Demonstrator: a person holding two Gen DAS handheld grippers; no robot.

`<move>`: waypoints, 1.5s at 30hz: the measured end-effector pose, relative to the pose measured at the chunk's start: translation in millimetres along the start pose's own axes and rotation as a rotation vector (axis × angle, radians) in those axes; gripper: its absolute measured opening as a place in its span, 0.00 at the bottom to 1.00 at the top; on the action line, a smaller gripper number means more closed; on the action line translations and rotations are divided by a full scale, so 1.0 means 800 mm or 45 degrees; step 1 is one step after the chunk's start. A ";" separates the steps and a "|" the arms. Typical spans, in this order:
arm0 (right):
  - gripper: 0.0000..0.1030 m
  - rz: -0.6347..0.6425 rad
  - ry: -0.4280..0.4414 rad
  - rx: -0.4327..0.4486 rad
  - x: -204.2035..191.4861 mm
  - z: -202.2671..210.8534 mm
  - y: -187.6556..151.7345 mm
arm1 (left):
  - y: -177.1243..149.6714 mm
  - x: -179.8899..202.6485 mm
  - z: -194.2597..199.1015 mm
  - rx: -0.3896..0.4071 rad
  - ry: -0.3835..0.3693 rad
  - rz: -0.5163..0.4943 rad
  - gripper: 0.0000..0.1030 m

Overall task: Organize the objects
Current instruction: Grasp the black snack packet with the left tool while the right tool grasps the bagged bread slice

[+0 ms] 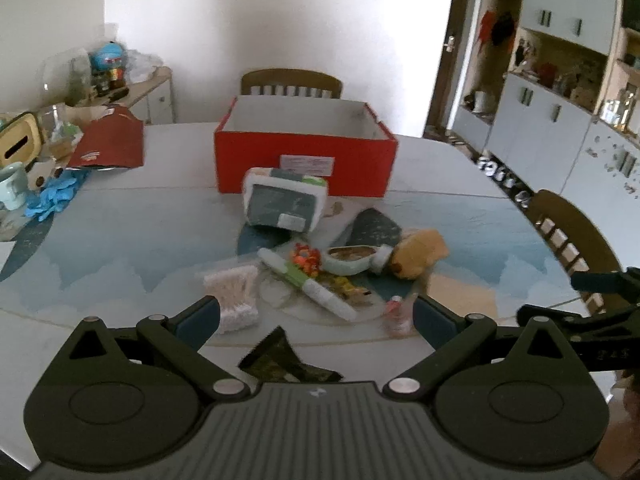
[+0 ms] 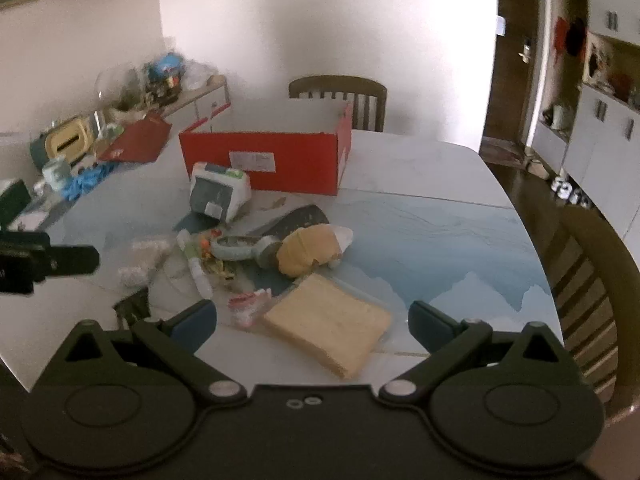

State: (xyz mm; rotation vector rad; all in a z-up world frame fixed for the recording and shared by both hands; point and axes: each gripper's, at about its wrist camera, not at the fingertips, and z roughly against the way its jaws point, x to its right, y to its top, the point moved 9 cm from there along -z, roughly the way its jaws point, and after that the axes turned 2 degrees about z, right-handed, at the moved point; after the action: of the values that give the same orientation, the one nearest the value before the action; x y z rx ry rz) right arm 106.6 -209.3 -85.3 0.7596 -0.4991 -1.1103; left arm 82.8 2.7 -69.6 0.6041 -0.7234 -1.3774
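Note:
An open red box [image 1: 306, 158] [image 2: 264, 160] stands at the table's far middle. In front of it lies a pile: a white-and-grey device [image 1: 284, 204] [image 2: 218, 196], a white-green tube [image 1: 308, 286] [image 2: 196, 264], a pack of cotton swabs [image 1: 234, 298], a pale green case [image 1: 352, 260] [image 2: 236, 248], a yellow plush toy [image 1: 420, 256] [image 2: 308, 252], a dark sachet [image 1: 284, 360] and a tan flat pad [image 2: 328, 330]. My left gripper [image 1: 316, 320] is open above the near pile. My right gripper [image 2: 312, 320] is open, with the tan pad between its jaws.
The table [image 2: 440, 216] has a pale blue patterned top. Its left end holds a red lid [image 1: 108, 144], blue gloves [image 1: 52, 196], a mug [image 1: 10, 184] and jars. Wooden chairs stand behind the box [image 1: 292, 82] and at the right [image 2: 592, 280]. Cabinets [image 1: 560, 120] line the right wall.

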 end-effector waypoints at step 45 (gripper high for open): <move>0.99 0.371 0.235 -0.252 0.018 -0.175 -0.039 | -0.087 -0.031 -0.141 -0.425 0.035 0.012 0.94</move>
State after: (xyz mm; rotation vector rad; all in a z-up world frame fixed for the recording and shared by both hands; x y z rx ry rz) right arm 191.2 -189.3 -200.7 0.5879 -0.3252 -0.7960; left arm 122.2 15.8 -197.7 0.3538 -0.4588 -1.4389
